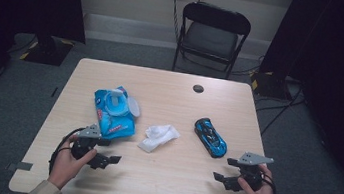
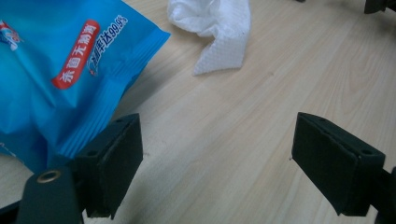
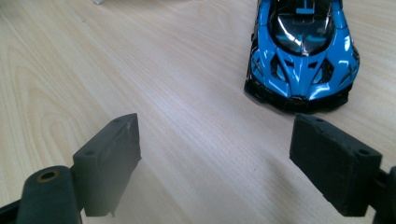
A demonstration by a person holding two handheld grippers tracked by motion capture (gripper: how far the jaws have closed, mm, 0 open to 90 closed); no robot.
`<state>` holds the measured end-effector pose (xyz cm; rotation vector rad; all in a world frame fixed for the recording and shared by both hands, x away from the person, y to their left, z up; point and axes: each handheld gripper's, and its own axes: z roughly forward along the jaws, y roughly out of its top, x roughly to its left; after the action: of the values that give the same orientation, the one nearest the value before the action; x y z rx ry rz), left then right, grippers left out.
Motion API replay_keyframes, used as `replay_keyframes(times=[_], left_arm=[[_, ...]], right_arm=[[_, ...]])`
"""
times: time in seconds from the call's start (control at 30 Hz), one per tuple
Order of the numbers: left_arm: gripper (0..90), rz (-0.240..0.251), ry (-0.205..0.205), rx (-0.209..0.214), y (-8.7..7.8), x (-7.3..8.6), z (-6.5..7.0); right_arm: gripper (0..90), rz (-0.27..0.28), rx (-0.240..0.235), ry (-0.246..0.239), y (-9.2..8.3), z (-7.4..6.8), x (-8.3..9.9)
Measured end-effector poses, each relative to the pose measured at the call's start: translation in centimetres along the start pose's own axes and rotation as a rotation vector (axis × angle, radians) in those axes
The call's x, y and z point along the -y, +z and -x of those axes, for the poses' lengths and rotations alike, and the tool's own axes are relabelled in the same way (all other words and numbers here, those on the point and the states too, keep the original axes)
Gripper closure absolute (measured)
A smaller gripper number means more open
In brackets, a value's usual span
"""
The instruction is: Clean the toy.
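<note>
High view: looked down and forward from above over the whole worktop [image 1: 159, 176]. Gripper views: sat low and close to it; left shared the wipe packet [image 2: 51, 70], right the toy car [image 3: 301, 51].

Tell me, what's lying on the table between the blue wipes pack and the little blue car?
A crumpled white wipe lies between the wipes pack and the toy car, as the high view shows.

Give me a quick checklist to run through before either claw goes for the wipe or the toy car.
1. Left claw open, nothing between its jaws: ok.
2. Right claw open, nothing held: ok.
3. White wipe lies loose on the table, apart from the blue wipes pack: ok.
4. Blue toy car upright on its wheels, ahead of the right claw: ok.
5. Bare wood between each claw and its nearest thing: ok.
6. Wipes pack flap sealed: cannot tell.
</note>
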<state>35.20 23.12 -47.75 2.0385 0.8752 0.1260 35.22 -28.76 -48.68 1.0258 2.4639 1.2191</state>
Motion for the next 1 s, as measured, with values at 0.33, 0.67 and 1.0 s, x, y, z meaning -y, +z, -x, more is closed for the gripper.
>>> replay_keyframes(times=[0.33,0.67,1.0], left_arm=[[16.1,0.002,-0.006,-0.012,-0.7,0.7,-0.6],[16.2,-0.004,-0.016,-0.017,-1.5,1.6,-1.0],[16.2,-0.009,-0.023,-0.033,-2.3,2.5,-1.4]], right_arm=[[15.6,-0.002,0.008,0.000,-0.6,0.2,0.9],[15.7,-0.018,0.015,0.005,-0.7,0.4,1.4],[15.7,-0.037,0.018,-0.003,-0.7,0.5,1.8]])
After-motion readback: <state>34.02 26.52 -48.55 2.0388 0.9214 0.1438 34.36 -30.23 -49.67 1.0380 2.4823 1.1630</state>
